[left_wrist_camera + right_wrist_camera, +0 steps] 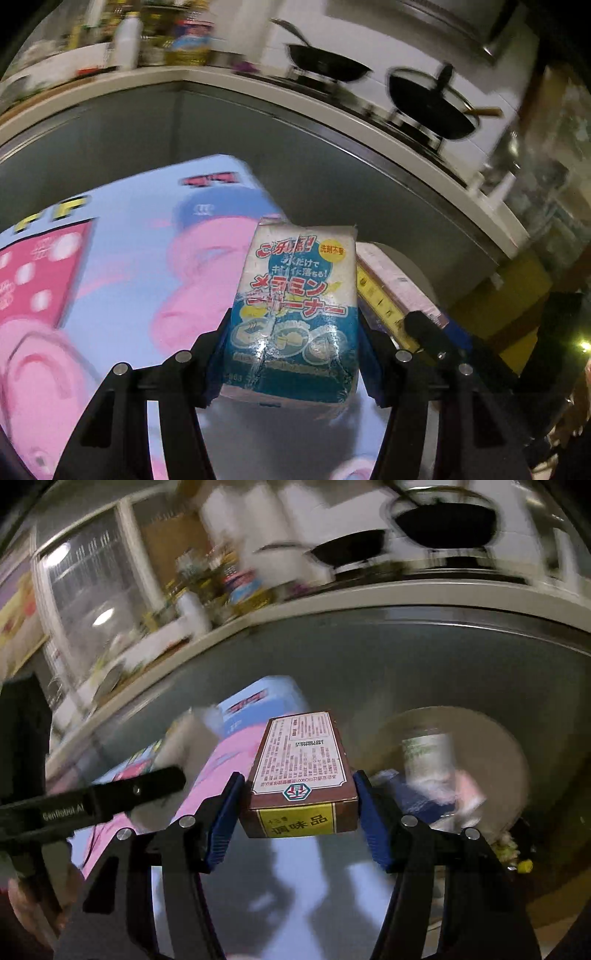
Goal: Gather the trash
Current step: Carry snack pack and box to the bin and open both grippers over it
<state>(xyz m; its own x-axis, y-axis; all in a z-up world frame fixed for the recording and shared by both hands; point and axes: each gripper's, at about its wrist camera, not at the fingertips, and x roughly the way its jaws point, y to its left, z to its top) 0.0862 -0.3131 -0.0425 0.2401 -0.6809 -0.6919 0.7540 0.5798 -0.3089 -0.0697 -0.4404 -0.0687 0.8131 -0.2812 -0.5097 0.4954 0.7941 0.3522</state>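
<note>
Carrying one piece each, our left hand-held gripper (291, 354) clamps the sponge packet (295, 317) and our right hand-held gripper (299, 812) clamps the seasoning box (301, 775), both held aloft over the floor, probably heading for the round bin (509, 760) nearby.

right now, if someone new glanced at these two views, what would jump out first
In the left wrist view, the left gripper is shut on a blue and white sponge packet, held above a big pink and blue cartoon box. In the right wrist view, the right gripper clamps a brown seasoning box with a yellow label. Behind, two black woks sit on the stove.
</note>
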